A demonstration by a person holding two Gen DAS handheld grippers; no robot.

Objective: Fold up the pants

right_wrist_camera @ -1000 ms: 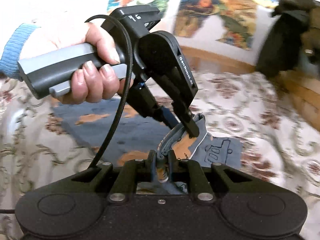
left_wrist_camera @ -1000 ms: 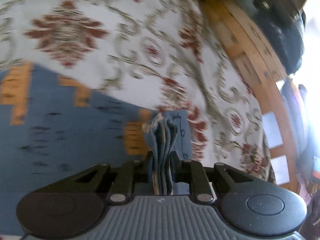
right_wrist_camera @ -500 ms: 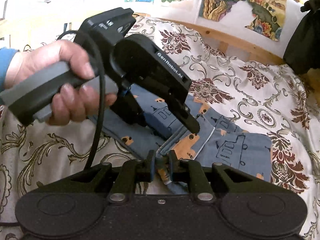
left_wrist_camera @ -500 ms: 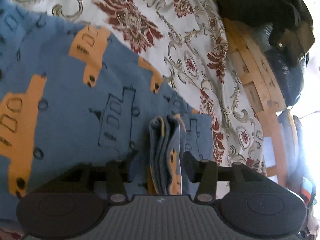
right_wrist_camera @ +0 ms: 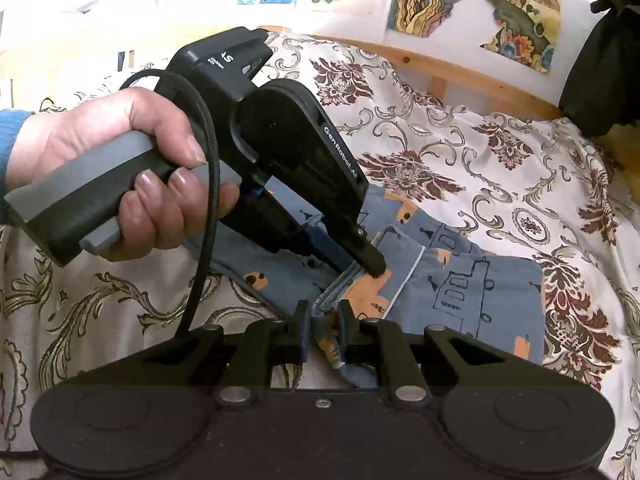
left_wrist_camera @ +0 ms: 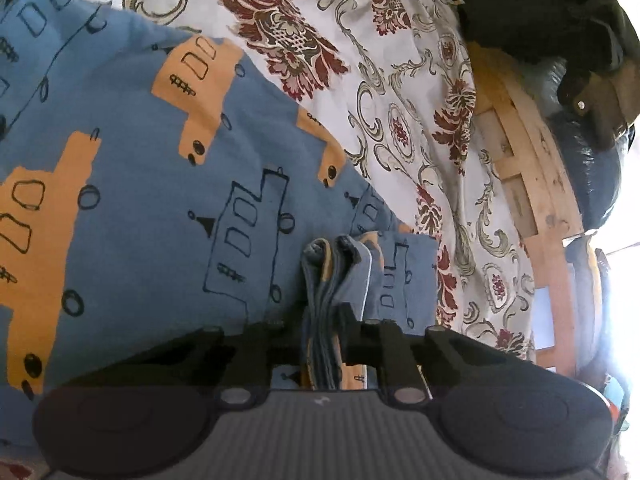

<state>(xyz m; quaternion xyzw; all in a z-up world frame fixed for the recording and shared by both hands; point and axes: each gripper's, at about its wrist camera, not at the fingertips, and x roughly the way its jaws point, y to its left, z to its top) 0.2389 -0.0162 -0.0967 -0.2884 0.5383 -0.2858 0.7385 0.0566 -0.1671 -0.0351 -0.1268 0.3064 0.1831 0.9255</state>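
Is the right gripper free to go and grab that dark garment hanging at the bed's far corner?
Probably not yet: the right gripper is shut on the pants, and the dark garment hangs well beyond it.

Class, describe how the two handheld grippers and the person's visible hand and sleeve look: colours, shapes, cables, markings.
The left gripper is black with a grey pistol-style handle, white "GenRobot.AI" lettering along its side and a black cable looping from its rear. The hand on it wears a blue ribbed sleeve. The right gripper shows black angular fingers on silver pivot pins and two round black housings.
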